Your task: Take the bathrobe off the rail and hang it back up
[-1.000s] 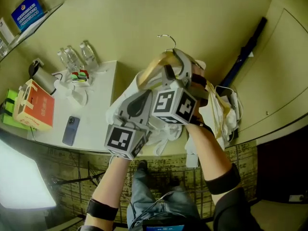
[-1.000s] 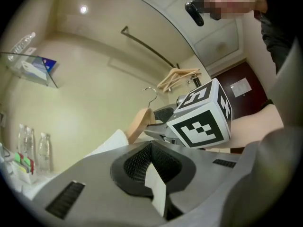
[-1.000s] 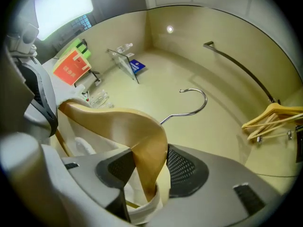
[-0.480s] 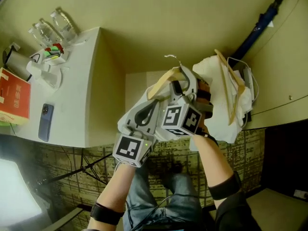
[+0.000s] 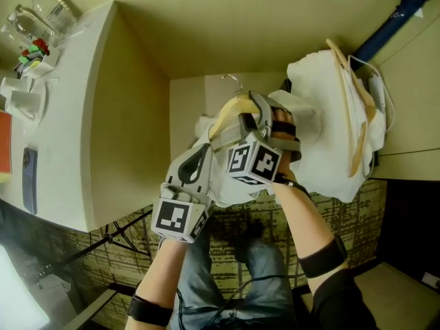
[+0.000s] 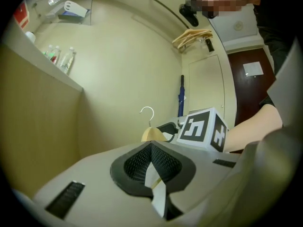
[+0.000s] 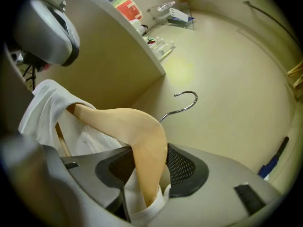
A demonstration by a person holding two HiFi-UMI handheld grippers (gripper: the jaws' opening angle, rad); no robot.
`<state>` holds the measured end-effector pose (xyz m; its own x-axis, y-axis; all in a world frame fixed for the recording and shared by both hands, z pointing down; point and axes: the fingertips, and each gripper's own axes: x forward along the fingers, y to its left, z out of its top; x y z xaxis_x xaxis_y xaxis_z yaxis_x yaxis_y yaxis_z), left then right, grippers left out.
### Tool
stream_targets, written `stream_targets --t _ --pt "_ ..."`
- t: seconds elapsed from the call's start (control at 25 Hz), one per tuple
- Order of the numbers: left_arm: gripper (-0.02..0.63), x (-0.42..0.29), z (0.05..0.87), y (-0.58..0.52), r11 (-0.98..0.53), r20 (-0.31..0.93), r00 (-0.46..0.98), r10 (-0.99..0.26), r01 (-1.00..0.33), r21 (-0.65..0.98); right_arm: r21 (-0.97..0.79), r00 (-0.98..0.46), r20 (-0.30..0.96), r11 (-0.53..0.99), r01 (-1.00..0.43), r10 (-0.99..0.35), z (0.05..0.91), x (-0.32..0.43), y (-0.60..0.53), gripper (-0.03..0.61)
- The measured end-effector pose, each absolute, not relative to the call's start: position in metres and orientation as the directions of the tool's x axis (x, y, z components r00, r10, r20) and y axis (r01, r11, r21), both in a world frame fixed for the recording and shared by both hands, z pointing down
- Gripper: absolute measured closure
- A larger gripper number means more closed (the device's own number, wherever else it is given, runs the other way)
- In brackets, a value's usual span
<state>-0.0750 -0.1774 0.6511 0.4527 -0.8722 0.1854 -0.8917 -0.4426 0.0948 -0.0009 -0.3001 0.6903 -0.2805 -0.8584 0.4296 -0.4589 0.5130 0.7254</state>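
White counter (image 5: 75, 115) at the left, then left gripper (image 6: 156, 181) pressed together on a thin fold of the bathrobe (image 5: 230, 192), right gripper (image 7: 147, 176) pinching the wooden hanger (image 7: 135, 126) inside that bathrobe, beside a white heap (image 5: 323, 139).

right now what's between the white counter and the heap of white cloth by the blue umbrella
The head view shows the wooden hanger carrying the bathrobe, gripped by the right gripper.

Hotel room, clothes rail (image 6: 166, 8), spare hangers (image 6: 191, 36), water bottles (image 5: 33, 16) on counter (image 5: 65, 136)
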Motion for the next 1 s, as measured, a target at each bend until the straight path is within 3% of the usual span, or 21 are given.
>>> stream_targets --t 0.52,1.0 --pt "0.614 -0.149 0.755 -0.195 -0.345 0.270 0.364 -0.891 -0.931 0.118 0.693 -0.274 0.622 0.679 -0.243 -0.733 0.894 -0.090 -0.352 0.363" --pt "0.614 -0.150 0.800 -0.211 -0.350 0.310 0.396 -0.864 -0.916 0.194 0.679 -0.207 0.689 0.719 -0.149 -0.694 0.968 -0.096 -0.374 0.328"
